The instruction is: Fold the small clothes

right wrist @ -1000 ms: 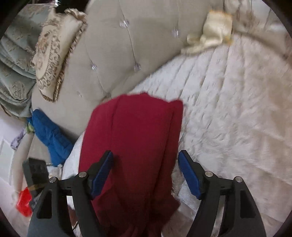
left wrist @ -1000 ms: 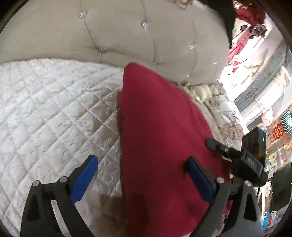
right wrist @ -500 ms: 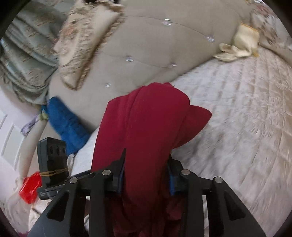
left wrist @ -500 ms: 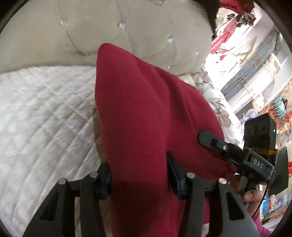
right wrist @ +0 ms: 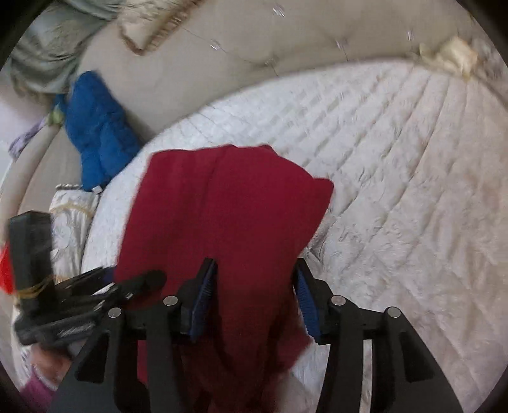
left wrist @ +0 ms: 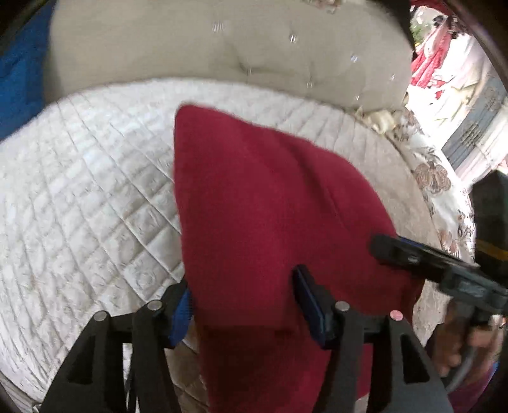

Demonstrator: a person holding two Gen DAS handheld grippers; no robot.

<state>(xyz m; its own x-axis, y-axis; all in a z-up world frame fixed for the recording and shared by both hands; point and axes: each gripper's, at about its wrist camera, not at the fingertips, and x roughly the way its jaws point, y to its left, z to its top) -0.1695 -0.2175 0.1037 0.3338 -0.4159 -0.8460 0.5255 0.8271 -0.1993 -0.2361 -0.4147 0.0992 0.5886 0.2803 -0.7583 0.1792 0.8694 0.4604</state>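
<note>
A dark red garment [left wrist: 263, 203] hangs between both grippers above the white quilted bed [left wrist: 79, 197]. My left gripper [left wrist: 244, 301] is shut on its near edge, blue pads pressing the cloth from both sides. In the right wrist view the same red garment [right wrist: 222, 209] drapes forward over the bed, and my right gripper [right wrist: 254, 292] is shut on it. The right gripper shows at the right edge of the left wrist view [left wrist: 438, 267]; the left gripper shows at the lower left of the right wrist view [right wrist: 95, 295]. The cloth's underside is hidden.
A beige tufted headboard [left wrist: 222, 41] curves behind the bed. A blue garment [right wrist: 98, 133] lies at the headboard's left end. A cream cloth [right wrist: 451, 57] sits at the far right bed edge. A patterned cushion [right wrist: 149, 22] rests on the headboard.
Both grippers closed on the red garment a second ago and have since lifted it and swung it toward the middle of the bed; the view has shifted left.
</note>
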